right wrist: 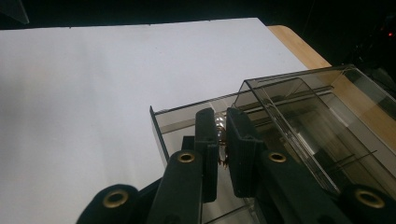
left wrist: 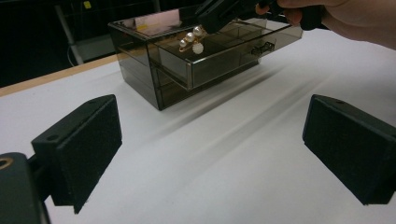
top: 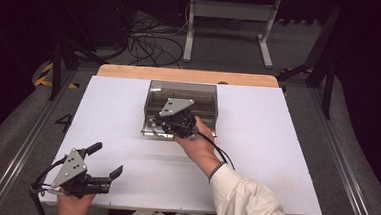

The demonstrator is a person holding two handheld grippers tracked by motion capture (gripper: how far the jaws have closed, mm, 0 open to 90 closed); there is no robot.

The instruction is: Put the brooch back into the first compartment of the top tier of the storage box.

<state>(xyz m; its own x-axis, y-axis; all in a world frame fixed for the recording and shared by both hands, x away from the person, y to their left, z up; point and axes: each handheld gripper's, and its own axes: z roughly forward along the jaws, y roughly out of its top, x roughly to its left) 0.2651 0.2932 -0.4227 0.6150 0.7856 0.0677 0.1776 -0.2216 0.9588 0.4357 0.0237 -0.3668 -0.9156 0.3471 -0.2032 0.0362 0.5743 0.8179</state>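
Observation:
A smoked clear drawer box (top: 182,93) (left wrist: 140,56) (right wrist: 322,116) stands at the back middle of the white tabletop (top: 255,156). Its top drawer (left wrist: 224,63) (right wrist: 161,122) is pulled out toward me. My right gripper (top: 156,121) (left wrist: 205,25) (right wrist: 220,128) hangs over the open drawer, shut on a small pearl clip (left wrist: 190,41) (right wrist: 218,125) with gold fittings. At the table's front left, my left gripper (top: 106,160) (left wrist: 212,130) rests open, nothing between its black pads (left wrist: 88,140), pointing toward the box.
A wooden strip (top: 185,75) borders the table's far edge behind the box. Beyond it, cables (top: 147,42) lie on the floor beside white frame legs (top: 228,24). Bare white surface lies to the left and right of the box.

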